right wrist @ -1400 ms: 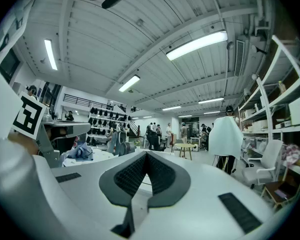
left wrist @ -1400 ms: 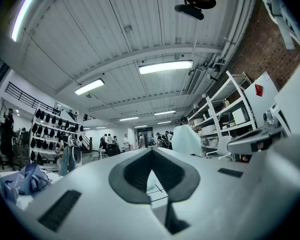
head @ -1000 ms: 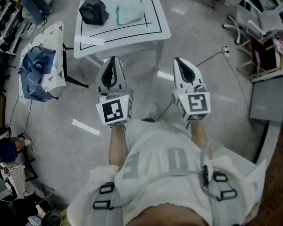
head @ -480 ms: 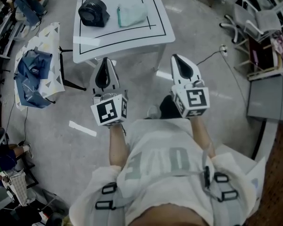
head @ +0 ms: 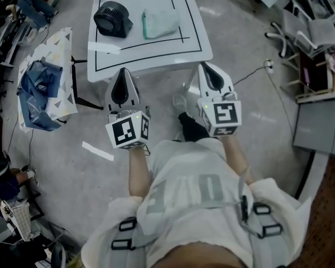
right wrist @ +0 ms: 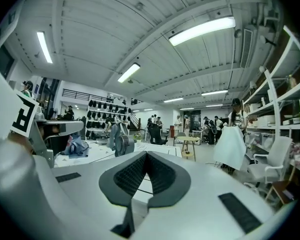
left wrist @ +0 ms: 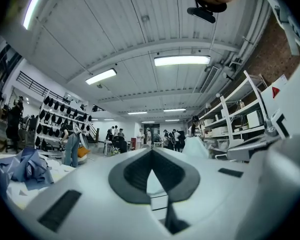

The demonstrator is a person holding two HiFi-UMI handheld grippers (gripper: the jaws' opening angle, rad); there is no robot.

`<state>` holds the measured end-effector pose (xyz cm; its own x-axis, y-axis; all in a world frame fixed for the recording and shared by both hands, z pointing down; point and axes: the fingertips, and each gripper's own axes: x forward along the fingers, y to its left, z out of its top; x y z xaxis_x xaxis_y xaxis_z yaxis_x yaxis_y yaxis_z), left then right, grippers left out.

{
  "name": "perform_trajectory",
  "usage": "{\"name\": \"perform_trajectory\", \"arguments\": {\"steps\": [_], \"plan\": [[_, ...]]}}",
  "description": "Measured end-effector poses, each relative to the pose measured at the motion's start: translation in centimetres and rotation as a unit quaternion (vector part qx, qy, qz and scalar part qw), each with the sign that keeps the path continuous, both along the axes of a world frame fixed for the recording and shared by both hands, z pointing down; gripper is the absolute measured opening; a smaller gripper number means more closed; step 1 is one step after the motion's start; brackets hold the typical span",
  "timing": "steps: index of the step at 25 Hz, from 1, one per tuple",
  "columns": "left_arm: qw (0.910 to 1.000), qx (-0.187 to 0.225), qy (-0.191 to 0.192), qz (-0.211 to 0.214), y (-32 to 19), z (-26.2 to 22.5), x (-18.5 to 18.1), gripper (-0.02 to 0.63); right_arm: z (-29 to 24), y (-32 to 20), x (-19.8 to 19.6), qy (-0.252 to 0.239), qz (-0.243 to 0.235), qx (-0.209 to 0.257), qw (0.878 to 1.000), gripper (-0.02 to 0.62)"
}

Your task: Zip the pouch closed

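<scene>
The pale green pouch (head: 161, 23) lies flat on the white table (head: 192, 35), to the right of a round black fan (head: 113, 19). Both grippers are held in front of the table's near edge, short of the pouch and pointing level toward it. My left gripper (head: 123, 71) is shut with nothing in it, its dark pads (left wrist: 135, 171) meeting at the tip. My right gripper (head: 203, 66) is also shut and holds nothing, pads (right wrist: 132, 174) together. In the right gripper view the fan (right wrist: 124, 145) stands on the table ahead; the pouch does not show there.
A stand draped with blue cloth (head: 40, 82) is left of the table. Office chairs (head: 301, 29) and shelving are at the right, with a cable (head: 251, 68) on the floor. A tape strip (head: 97, 151) lies on the floor. People stand far back (left wrist: 117, 134).
Both grippers have moved forward toward the table, which now sits closer to their tips. Both stay shut and hold nothing.
</scene>
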<state>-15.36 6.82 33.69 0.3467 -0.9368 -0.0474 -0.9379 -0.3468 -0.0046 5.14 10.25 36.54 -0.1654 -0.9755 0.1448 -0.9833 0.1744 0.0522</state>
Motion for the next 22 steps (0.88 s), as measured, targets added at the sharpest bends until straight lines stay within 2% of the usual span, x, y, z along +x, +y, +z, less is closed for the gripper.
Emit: {"name": "perform_trajectory", "arguments": {"steps": [6, 13, 18, 22], "plan": [[0.9999, -0.004, 0.009, 0.005, -5.0, -0.1, 1.4, 0.007, 0.2, -6.7, 0.7, -0.003, -0.011, 0.006, 1.000, 0.008], [1.0000, -0.001, 0.006, -0.002, -14.1, -0.9, 3.7, 0.008, 0.2, -16.4, 2.4, 0.006, -0.035, 0.009, 0.999, 0.008], [0.9997, -0.002, -0.018, -0.014, -20.3, -0.5, 5.1, 0.008, 0.8, -23.1, 3.7, 0.000, -0.050, -0.002, 0.999, 0.008], [0.9994, -0.010, -0.020, -0.026, -24.1, 0.2, 5.6, 0.008, 1.2, -27.3, 3.8, 0.007, -0.070, -0.001, 0.998, 0.008]]}}
